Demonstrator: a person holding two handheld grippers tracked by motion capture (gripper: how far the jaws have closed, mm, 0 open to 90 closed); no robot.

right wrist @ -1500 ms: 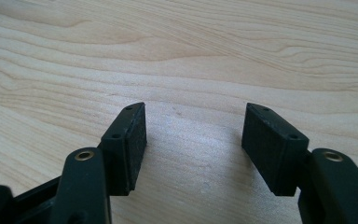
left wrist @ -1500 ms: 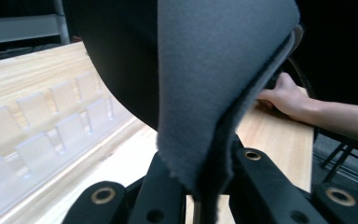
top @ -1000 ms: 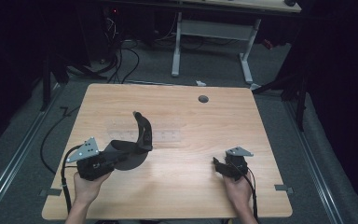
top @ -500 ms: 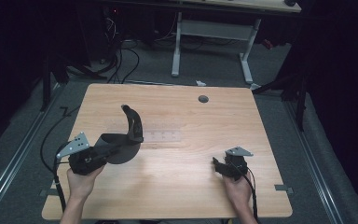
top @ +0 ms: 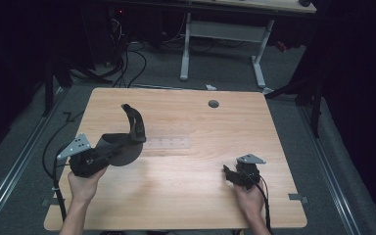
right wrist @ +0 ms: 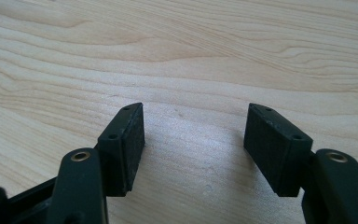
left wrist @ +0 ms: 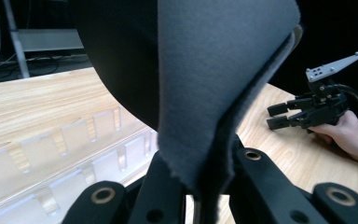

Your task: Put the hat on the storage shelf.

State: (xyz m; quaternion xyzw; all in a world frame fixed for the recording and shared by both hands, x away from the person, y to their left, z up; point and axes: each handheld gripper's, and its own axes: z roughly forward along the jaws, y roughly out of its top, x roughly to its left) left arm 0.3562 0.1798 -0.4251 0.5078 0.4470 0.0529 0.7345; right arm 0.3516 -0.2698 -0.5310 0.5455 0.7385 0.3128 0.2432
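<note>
My left gripper (top: 108, 152) is clamped on the grey cloth (top: 127, 142), lifted over the left of the table (top: 191, 205); its long axis rises up and away from my jaws to a curled tip. My right gripper (top: 230, 175) rests gaping, holding nothing, well apart at the near right. The clear tray (top: 169, 143) lies just right of the cloth, between them.

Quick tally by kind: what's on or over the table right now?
Grippers: 2, the left gripper shut on the grey cloth, the right gripper open on the table.
Grey cloth: 1, held up off the table.
Clear plastic tray: 1, lying flat mid-table.
Total: 4
</note>
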